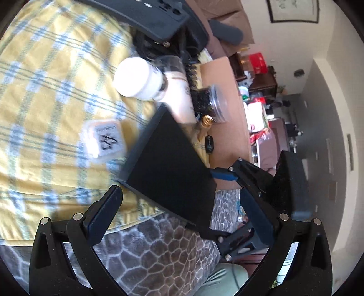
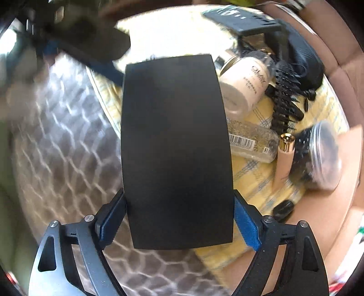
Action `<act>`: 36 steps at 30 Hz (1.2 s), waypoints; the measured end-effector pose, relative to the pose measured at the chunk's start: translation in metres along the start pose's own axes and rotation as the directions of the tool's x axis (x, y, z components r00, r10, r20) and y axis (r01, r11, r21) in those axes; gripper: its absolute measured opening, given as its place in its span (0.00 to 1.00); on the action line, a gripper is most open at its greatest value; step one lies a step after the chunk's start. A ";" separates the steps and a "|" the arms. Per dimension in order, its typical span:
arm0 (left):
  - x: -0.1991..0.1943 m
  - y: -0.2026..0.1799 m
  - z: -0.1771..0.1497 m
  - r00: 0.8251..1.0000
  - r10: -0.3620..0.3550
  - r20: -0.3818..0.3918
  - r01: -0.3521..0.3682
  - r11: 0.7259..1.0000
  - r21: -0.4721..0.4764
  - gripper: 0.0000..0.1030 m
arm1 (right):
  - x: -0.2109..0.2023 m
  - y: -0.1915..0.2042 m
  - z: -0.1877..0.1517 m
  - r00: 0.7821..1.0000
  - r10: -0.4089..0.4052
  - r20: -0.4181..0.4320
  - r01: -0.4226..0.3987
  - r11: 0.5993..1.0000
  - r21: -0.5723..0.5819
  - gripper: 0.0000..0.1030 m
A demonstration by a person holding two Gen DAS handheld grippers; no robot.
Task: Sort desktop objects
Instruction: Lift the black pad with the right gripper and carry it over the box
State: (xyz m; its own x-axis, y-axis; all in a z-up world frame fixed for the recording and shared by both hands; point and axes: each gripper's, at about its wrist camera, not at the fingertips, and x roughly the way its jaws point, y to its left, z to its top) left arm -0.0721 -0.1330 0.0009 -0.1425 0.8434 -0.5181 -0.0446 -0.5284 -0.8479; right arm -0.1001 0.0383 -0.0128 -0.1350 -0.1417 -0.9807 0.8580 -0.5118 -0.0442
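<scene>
My right gripper (image 2: 179,218) is shut on a flat black box (image 2: 176,145), its blue pads pressed on both long sides, holding it over the edge of the yellow checked cloth (image 2: 257,182). The same black box (image 1: 170,173) shows in the left wrist view, with the right gripper (image 1: 234,205) clamped on its near end. My left gripper (image 1: 182,211) is open and empty, just below and around the box's near corner. Beyond lie a cream bottle (image 2: 245,86), a clear glitter bottle (image 2: 252,141), a black comb (image 2: 284,100) and a clear jar (image 2: 318,154).
A white-capped bottle (image 1: 138,77) and a small printed sachet (image 1: 104,139) lie on the cloth (image 1: 45,91). A black power strip (image 1: 157,16) sits at the far end. A giraffe-patterned blanket (image 1: 163,246) lies below the table edge. A cardboard box (image 1: 227,109) stands beside the jar.
</scene>
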 end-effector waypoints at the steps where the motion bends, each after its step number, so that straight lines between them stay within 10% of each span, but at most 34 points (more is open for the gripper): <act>1: 0.001 -0.002 -0.001 1.000 -0.001 0.002 0.001 1.000 0.008 0.98 | -0.004 -0.001 -0.003 0.999 0.028 0.036 -0.030 0.999 0.041 0.86; 6: 0.008 0.006 -0.006 1.000 -0.002 0.002 0.002 1.000 -0.008 0.35 | -0.015 0.001 -0.011 0.988 0.087 0.127 -0.104 0.986 0.133 0.86; 8: 0.005 0.006 -0.007 1.000 -0.016 0.009 0.016 1.000 -0.011 0.26 | -0.018 0.000 -0.015 0.985 0.094 0.145 -0.117 0.981 0.155 0.86; 20: -0.010 -0.100 0.032 0.998 -0.049 0.043 0.042 0.989 0.143 0.20 | -0.088 -0.008 -0.033 0.934 0.073 0.349 -0.175 0.946 0.271 0.86; 36: 0.145 -0.253 0.132 0.995 0.088 -0.053 -0.069 0.957 0.283 0.21 | -0.176 -0.146 -0.101 0.876 -0.125 0.465 -0.224 0.749 0.623 0.86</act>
State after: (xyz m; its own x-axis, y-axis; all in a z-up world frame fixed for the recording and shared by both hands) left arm -0.2119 0.1098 0.1555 -0.0933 0.7977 -0.5958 -0.3128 -0.5916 -0.7431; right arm -0.1518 0.2232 0.1470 -0.4560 -0.4547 -0.7651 0.3641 -0.8797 0.3058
